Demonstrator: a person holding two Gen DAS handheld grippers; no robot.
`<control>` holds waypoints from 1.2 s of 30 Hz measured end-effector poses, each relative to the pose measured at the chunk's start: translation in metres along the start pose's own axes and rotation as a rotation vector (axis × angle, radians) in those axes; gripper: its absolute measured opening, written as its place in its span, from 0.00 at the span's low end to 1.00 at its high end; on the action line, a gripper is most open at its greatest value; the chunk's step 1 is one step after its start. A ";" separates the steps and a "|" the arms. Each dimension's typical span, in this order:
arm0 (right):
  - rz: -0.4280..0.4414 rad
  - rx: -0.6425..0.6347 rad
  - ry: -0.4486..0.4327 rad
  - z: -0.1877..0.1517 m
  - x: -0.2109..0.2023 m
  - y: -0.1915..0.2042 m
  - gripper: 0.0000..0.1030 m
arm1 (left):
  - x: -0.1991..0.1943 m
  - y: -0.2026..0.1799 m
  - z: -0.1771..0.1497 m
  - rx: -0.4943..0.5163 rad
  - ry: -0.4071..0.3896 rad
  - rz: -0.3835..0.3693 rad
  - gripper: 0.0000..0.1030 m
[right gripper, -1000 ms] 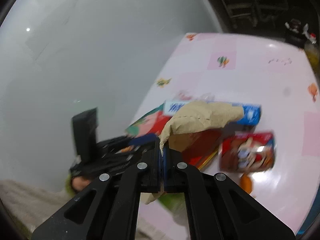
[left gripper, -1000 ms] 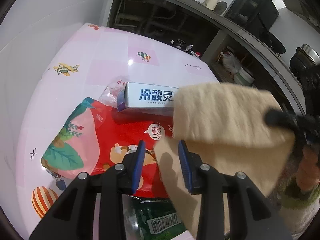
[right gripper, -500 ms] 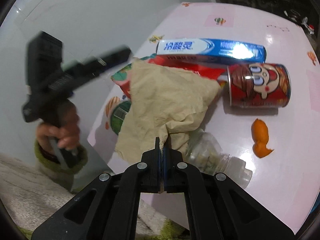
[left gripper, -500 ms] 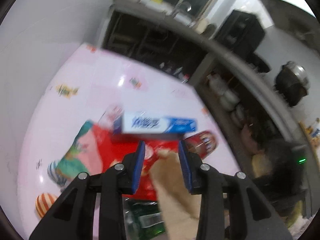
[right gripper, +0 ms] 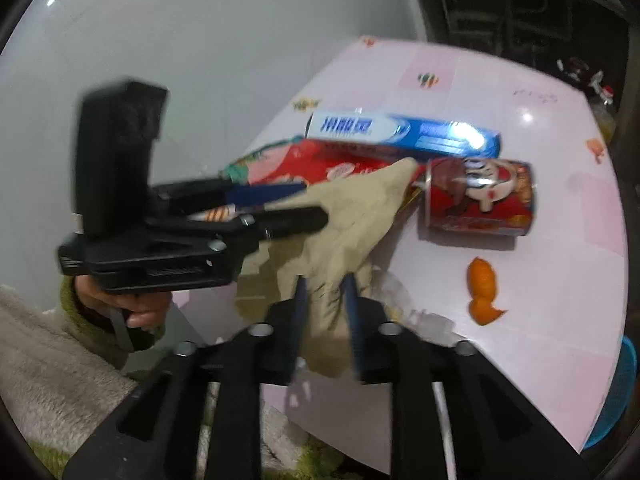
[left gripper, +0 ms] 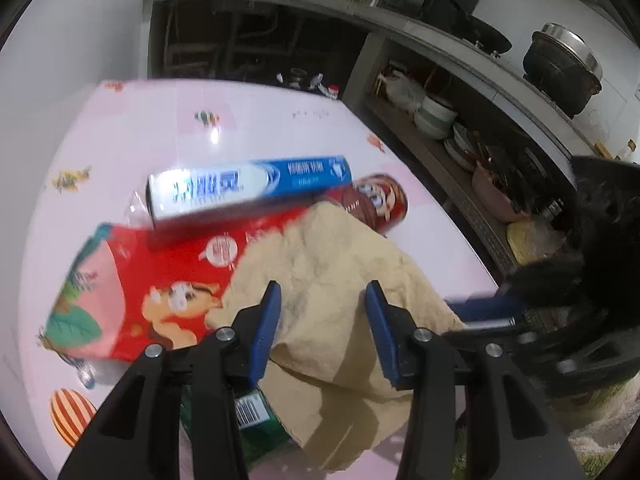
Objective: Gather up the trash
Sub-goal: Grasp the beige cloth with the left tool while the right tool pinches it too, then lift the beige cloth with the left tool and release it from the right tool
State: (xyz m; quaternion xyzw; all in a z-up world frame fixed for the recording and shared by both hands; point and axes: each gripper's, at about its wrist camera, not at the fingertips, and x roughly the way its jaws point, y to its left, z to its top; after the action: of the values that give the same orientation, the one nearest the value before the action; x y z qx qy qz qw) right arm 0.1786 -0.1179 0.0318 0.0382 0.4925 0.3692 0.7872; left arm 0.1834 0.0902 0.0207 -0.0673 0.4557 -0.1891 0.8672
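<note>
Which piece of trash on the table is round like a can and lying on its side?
The red snack can, on its side beside the blue toothpaste box. The box and the red snack bag are flat-sided.

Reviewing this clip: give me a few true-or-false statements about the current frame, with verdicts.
1. The toothpaste box rests partly on the red bag. True.
2. The can stands upright. False: it lies on its side.
3. The right gripper is clamped shut. False: its jaws are apart around the paper bag.
4. An orange peel lies on the table near the can. True.
5. The left gripper is open. True.
</note>
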 end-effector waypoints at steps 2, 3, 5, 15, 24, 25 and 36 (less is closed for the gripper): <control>-0.013 -0.021 -0.018 -0.004 -0.008 0.002 0.43 | 0.000 0.001 -0.004 0.004 0.006 0.001 0.41; -0.019 -0.035 -0.022 -0.007 -0.010 0.004 0.49 | 0.000 0.001 -0.004 0.005 0.007 0.001 0.41; -0.028 -0.075 -0.013 -0.014 -0.012 0.007 0.54 | 0.000 0.003 -0.005 0.004 0.010 -0.002 0.41; -0.195 -0.218 0.037 -0.025 0.018 0.028 0.24 | -0.001 0.010 -0.009 -0.047 0.015 -0.048 0.37; -0.072 -0.003 -0.023 -0.013 0.005 -0.011 0.01 | -0.006 0.011 -0.015 -0.048 0.016 -0.228 0.38; -0.057 0.018 -0.029 -0.013 0.005 -0.015 0.01 | -0.006 0.010 -0.017 -0.040 0.022 -0.254 0.41; 0.111 0.171 -0.084 0.010 0.010 -0.048 0.00 | -0.003 -0.013 -0.015 0.113 0.082 -0.318 0.50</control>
State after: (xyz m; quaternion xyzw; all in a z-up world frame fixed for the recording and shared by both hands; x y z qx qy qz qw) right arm 0.2151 -0.1432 0.0092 0.1481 0.4861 0.3670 0.7791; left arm 0.1663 0.0803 0.0175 -0.0820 0.4629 -0.3516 0.8096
